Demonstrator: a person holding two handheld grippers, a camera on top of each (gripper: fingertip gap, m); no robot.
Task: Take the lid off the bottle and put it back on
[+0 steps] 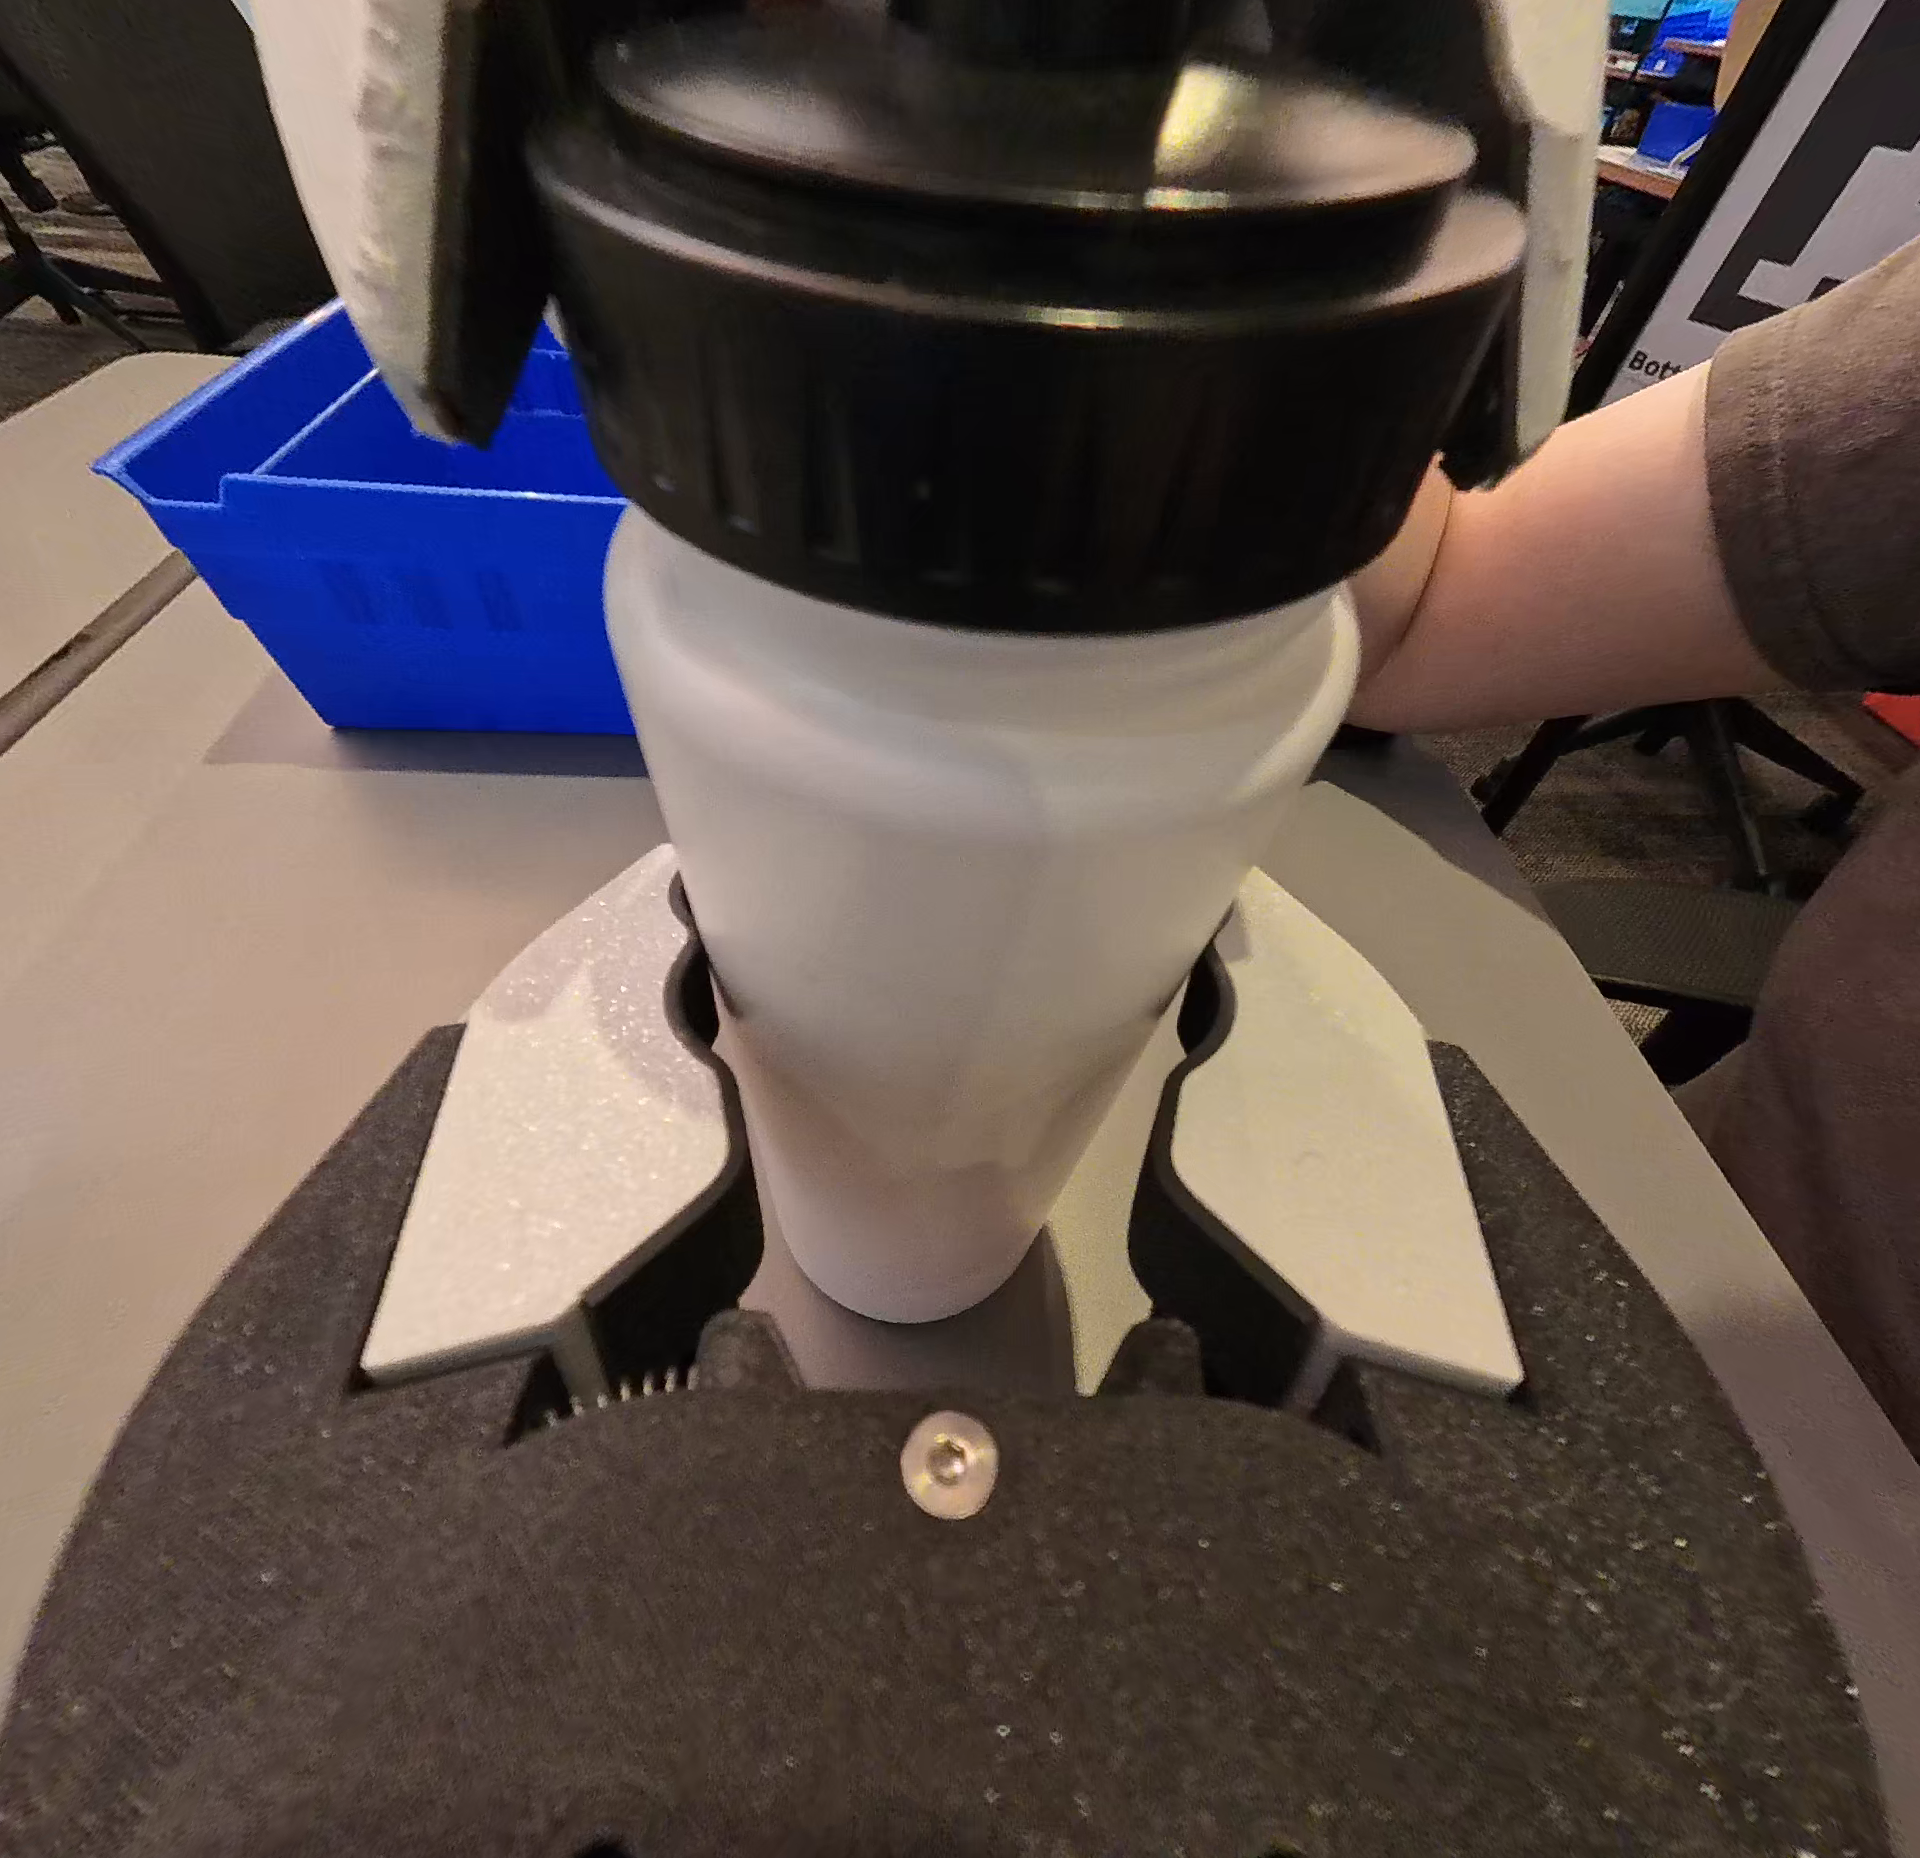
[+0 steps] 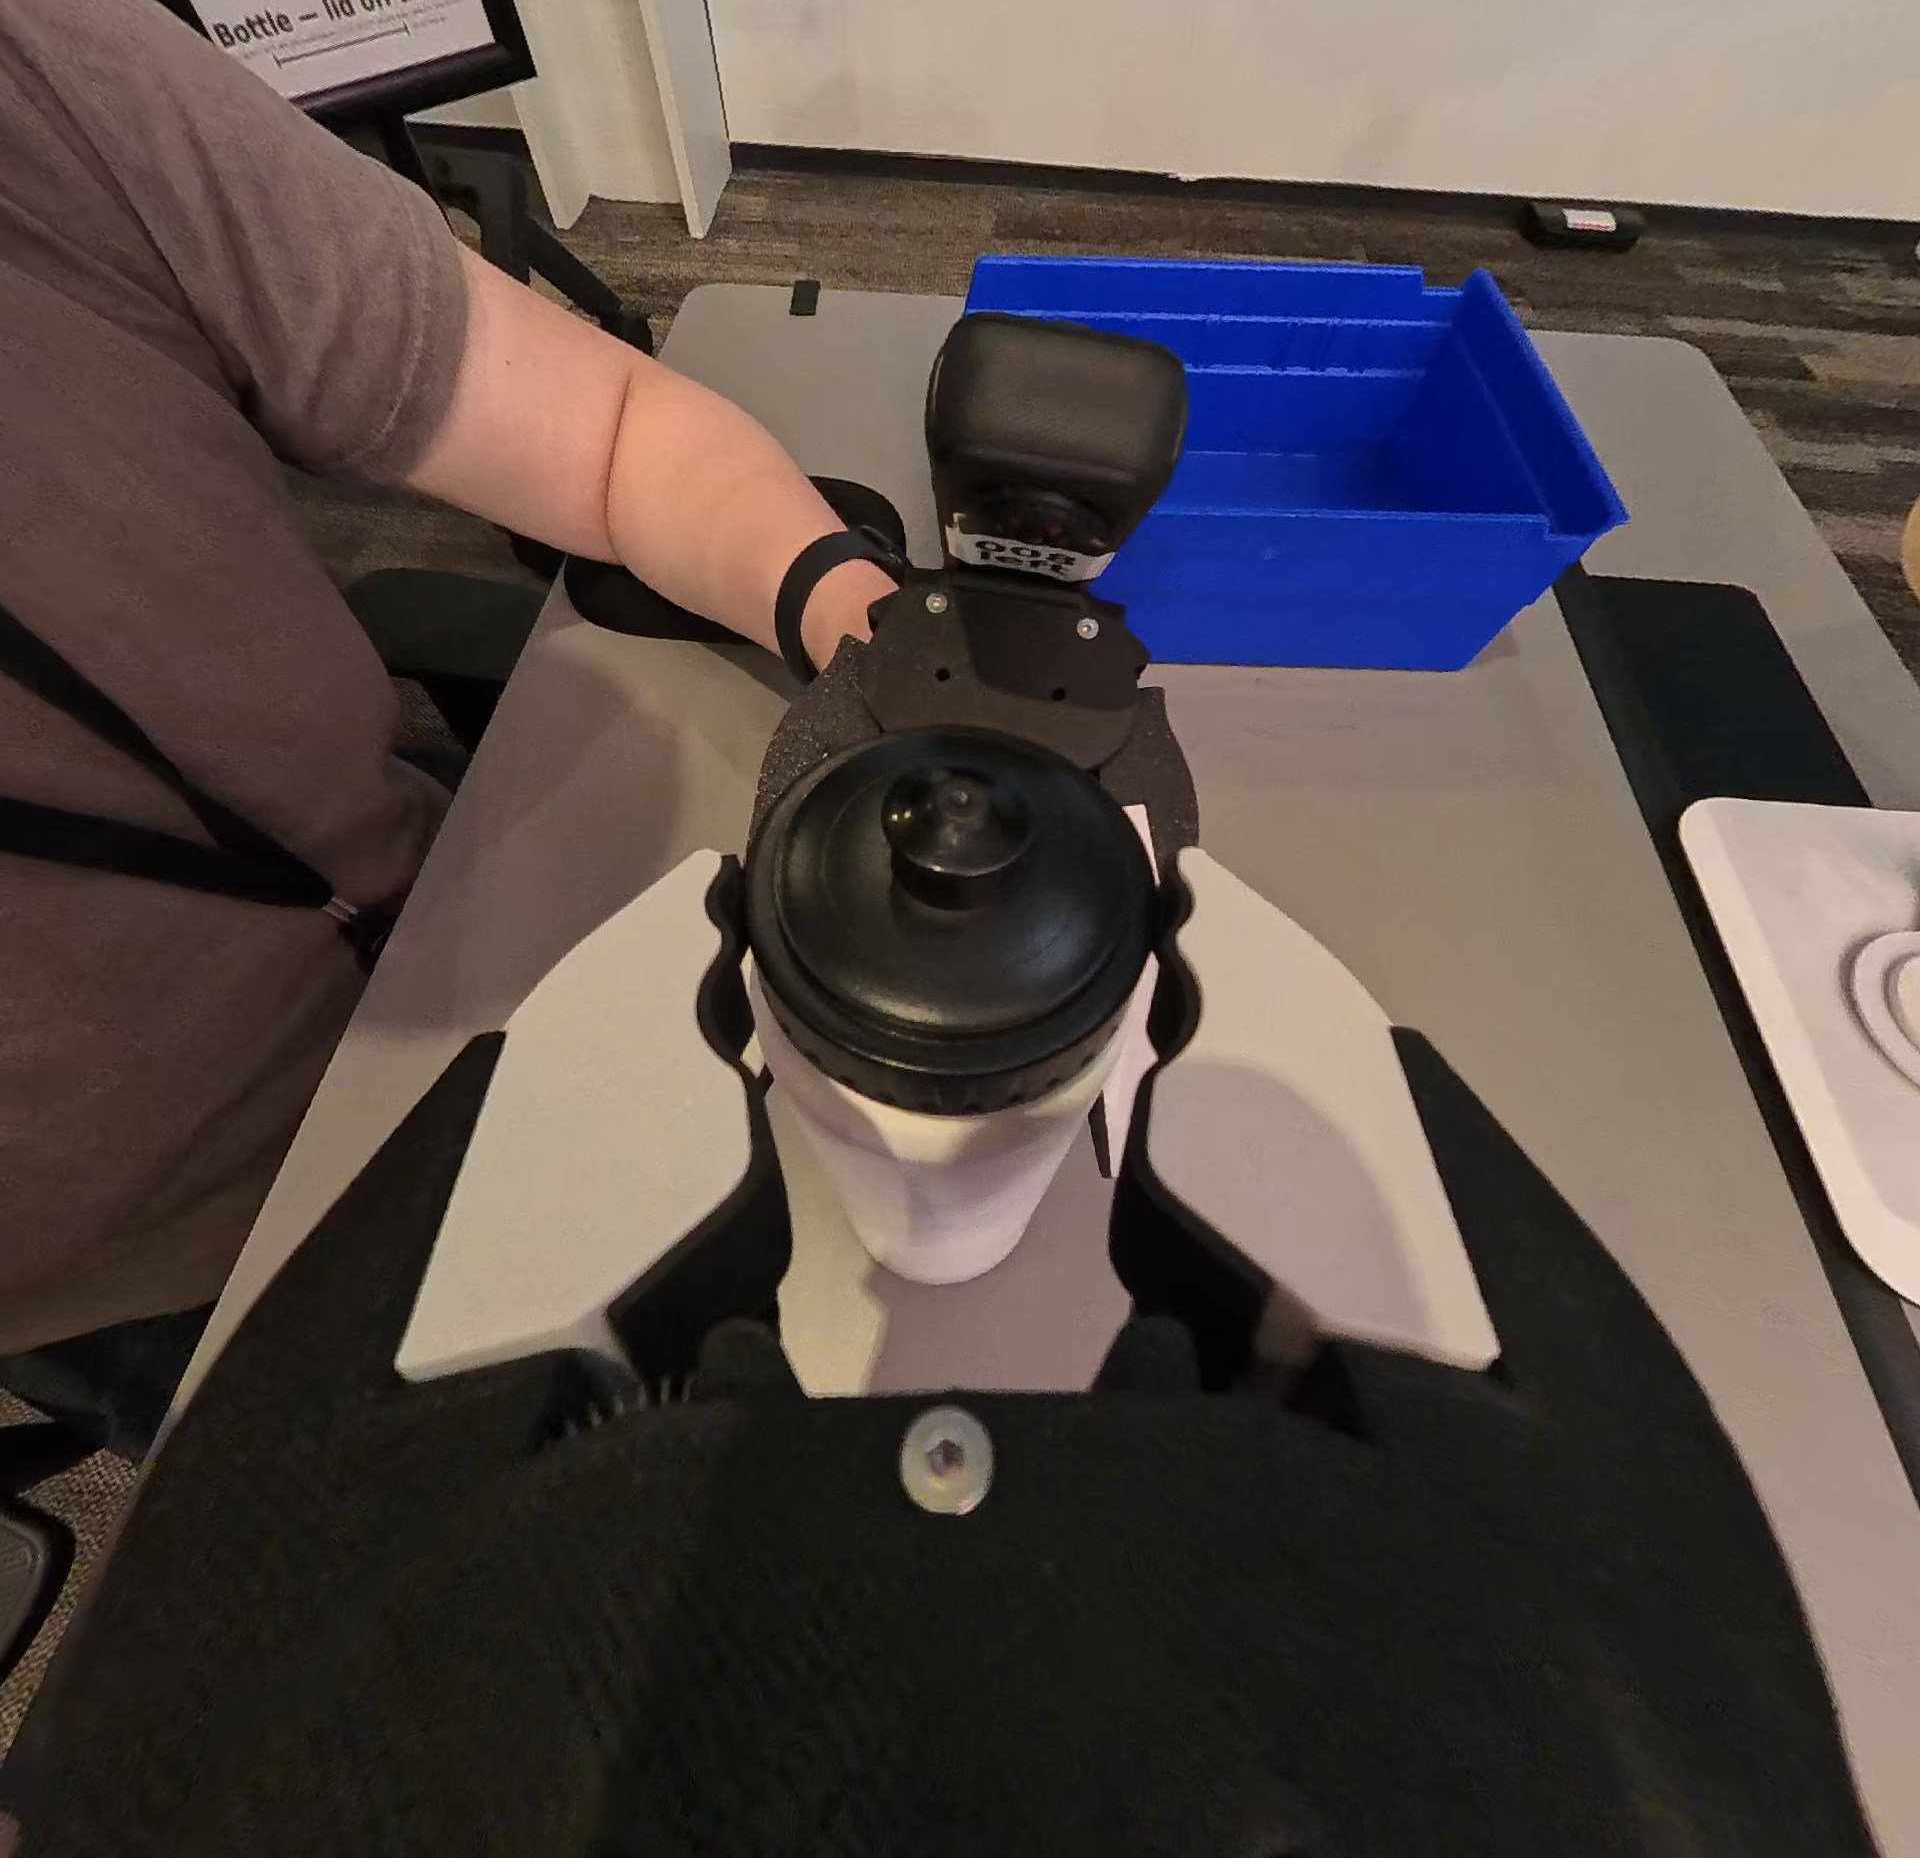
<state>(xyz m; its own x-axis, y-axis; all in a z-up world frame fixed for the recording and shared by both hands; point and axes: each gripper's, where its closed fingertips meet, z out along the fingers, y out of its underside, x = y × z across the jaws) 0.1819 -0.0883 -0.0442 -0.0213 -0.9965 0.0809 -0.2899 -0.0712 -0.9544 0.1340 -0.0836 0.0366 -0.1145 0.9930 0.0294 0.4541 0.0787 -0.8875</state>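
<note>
One white bottle [image 1: 966, 977] stands upright on a grey counter [image 1: 260, 925], and two sets of tongs work on it at once. The left tongs [image 1: 961, 987] are clamped on the bottle's body, a pale finger pressing in from each side, so the bottle sits squarely between them with its base resting on the counter. The right tongs [image 2: 951, 946] come down from above and straddle the one black lid [image 2: 940, 925]. Their fingers [image 2: 613, 1060] sit close against the lid's ribbed edge on both sides and look closed on it, though the actual contact is hard to make out.

The lid sits on the bottle's neck, level, with no gap showing beneath it, and its small pull spout [image 2: 951, 832] points up. It cannot be told whether the lid is about to be unscrewed or has just been screwed back on; either way, it is on the bottle now, and the grip suggests a twisting step is in hand. If this is the start, both removal and replacement remain.

Beyond the left tongs, on the far side of the bottle, sits one blue bin [image 1: 384, 561]; what shows of it holds nothing. To the right of the right tongs, at the counter's edge, lies one white mat or tray [image 2: 1808, 1029], only partly in view. One person's forearm [image 2: 686, 499] reaches in behind the left tongs, wearing one dark wristband [image 2: 821, 582].
</note>
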